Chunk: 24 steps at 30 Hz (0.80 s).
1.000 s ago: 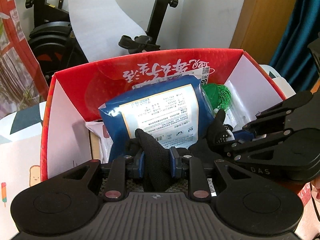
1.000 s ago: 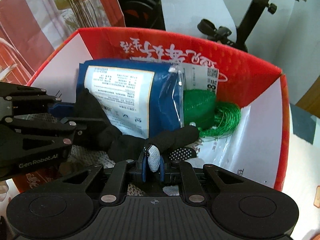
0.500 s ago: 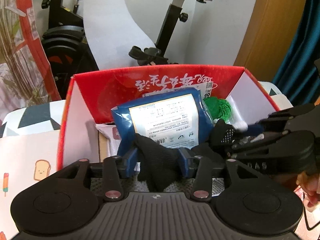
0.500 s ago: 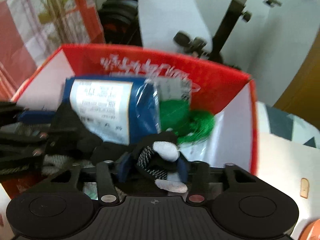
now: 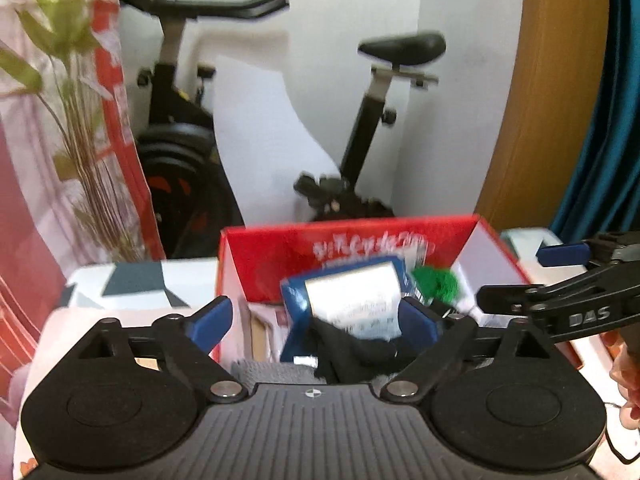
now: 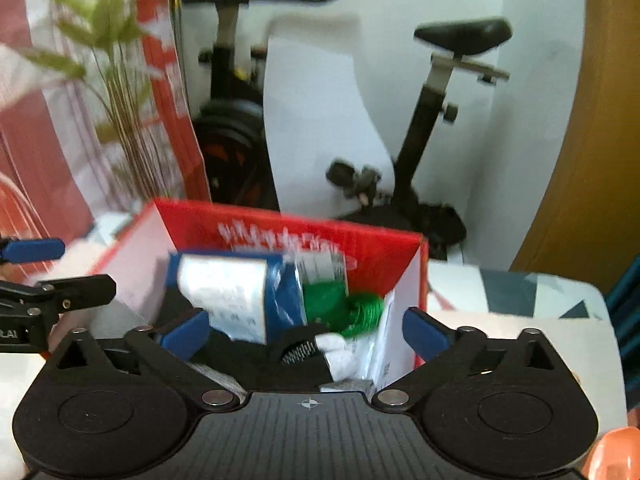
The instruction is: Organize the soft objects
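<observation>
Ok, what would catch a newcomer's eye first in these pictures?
Probably the red box in the middle, stuffed with a blue packet, green netting and a black glove. Behind it stands an exercise bike. Both the left gripper and right gripper are opening, empty, above the box.

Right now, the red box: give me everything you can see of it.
The red box is an open-topped cardboard carton, red outside with white printed characters on its far inner wall and plain white side walls. It stands upright on a patterned tabletop in front of an exercise bike. Inside: a blue packet leaning upright, green mesh beside it on the right, and a black glove lying along the near edge. Neither gripper touches it. The pictures are blurred, so the print is unreadable.
</observation>
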### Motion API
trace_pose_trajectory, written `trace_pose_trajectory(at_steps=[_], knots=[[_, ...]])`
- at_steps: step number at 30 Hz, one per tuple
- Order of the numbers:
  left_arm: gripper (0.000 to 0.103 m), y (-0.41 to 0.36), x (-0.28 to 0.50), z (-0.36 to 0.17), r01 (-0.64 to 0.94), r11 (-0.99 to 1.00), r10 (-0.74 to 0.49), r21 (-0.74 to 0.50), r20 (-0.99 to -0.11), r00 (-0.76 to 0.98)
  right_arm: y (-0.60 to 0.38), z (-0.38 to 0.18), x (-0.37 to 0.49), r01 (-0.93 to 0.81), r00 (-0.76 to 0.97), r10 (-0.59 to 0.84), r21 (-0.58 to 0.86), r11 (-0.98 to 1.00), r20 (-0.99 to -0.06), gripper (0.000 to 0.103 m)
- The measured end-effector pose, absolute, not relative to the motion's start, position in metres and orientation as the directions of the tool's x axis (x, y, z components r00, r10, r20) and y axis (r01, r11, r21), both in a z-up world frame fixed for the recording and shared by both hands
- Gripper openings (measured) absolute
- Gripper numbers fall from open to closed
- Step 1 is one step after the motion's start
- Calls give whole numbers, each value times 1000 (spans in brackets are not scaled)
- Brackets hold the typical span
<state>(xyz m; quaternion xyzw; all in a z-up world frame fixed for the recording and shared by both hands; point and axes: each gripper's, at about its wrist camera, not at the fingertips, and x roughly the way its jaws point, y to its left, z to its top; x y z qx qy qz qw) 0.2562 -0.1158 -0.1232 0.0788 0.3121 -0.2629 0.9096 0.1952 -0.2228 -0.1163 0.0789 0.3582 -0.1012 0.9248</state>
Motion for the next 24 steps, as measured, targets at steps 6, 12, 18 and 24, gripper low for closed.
trace_pose_trajectory(at_steps=[6,12,18,24], knots=[[103,-104,222,-89,502,865,-415,22,-531,739,-219,-65,153,235,818,-133,114,965,-560,103],[103,-88,175,-48,475,879,-414,42,-425,805,-204,-24,101,261,876,-161,165,951,-455,103],[103,-70,127,-4,408,911,-372,50,-323,870,-173,17,51,235,918,-180,119,965,-354,103],[103,-54,82,31,391,920,-371,31,-260,892,-147,51,5,233,943,-204,81,969,-263,103]])
